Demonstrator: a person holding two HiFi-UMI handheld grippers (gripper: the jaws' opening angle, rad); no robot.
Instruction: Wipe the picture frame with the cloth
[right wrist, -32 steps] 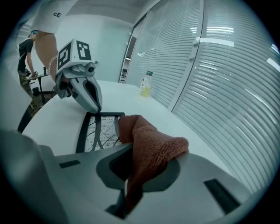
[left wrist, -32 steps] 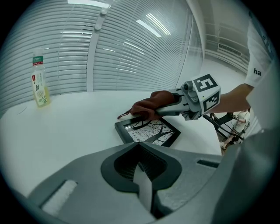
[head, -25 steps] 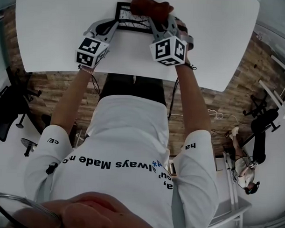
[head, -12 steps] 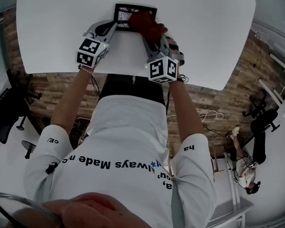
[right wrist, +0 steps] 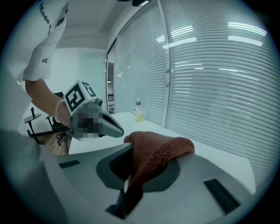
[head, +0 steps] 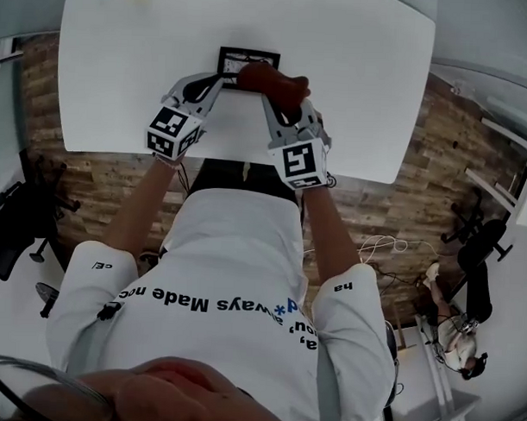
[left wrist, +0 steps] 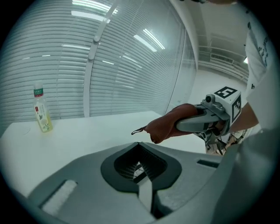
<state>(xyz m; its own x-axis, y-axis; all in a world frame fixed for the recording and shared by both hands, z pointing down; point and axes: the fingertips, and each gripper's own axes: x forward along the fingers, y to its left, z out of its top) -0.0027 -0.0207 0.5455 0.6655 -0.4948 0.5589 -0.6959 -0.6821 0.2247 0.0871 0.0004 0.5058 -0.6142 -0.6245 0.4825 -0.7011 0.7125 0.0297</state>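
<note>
A small black picture frame [head: 248, 61] lies on the white table [head: 371, 97]. My left gripper [head: 218, 76] meets the frame's near left corner. In the left gripper view its jaws [left wrist: 139, 165] are closed, with a thin pale edge pinched between them, apparently the frame. My right gripper [head: 271, 95] is shut on a rust-red knitted cloth [head: 270, 81], which rests on the frame's near right part. The right gripper view shows the cloth [right wrist: 157, 151] bunched over the jaws and trapped in their seam. The frame itself is hidden in both gripper views.
A small yellow-green bottle [left wrist: 43, 110] stands at the table's far left edge, also in the right gripper view [right wrist: 138, 109]. Window blinds run behind the table. Office chairs [head: 22, 214] stand on the wood floor on the near side.
The right gripper has drawn the cloth from the frame's far right towards me, onto its near right part. The left gripper stays at the frame's left corner. The head view has pulled back.
</note>
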